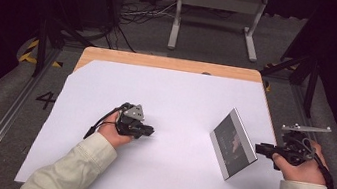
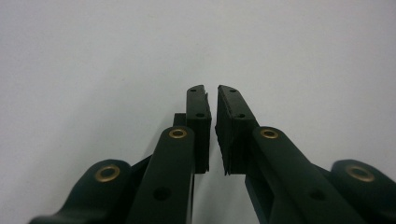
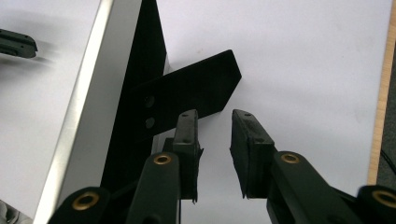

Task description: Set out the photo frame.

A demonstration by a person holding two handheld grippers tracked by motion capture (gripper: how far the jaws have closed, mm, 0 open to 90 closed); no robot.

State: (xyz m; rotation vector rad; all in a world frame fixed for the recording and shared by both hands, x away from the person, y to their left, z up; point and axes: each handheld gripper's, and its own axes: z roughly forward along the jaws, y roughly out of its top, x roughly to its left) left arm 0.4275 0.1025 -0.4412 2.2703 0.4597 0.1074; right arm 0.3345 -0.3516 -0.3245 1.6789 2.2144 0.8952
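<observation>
On the white-sheeted counter (image 1: pixel 154 173) a picture frame (image 1: pixel 233 143) stands propped on its rear stand (image 3: pixel 196 88), both tongs, left (image 1: pixel 151 132) and right (image 1: pixel 258 148), slightly parted and holding nothing.

A silver-edged picture frame (image 1: pixel 234 144) with a dark photo and black back stand (image 3: pixel 187 95) sits on a white sheet (image 1: pixel 180 101) over a light wooden table (image 1: pixel 161 62); cream sleeves (image 1: pixel 75 171).
</observation>
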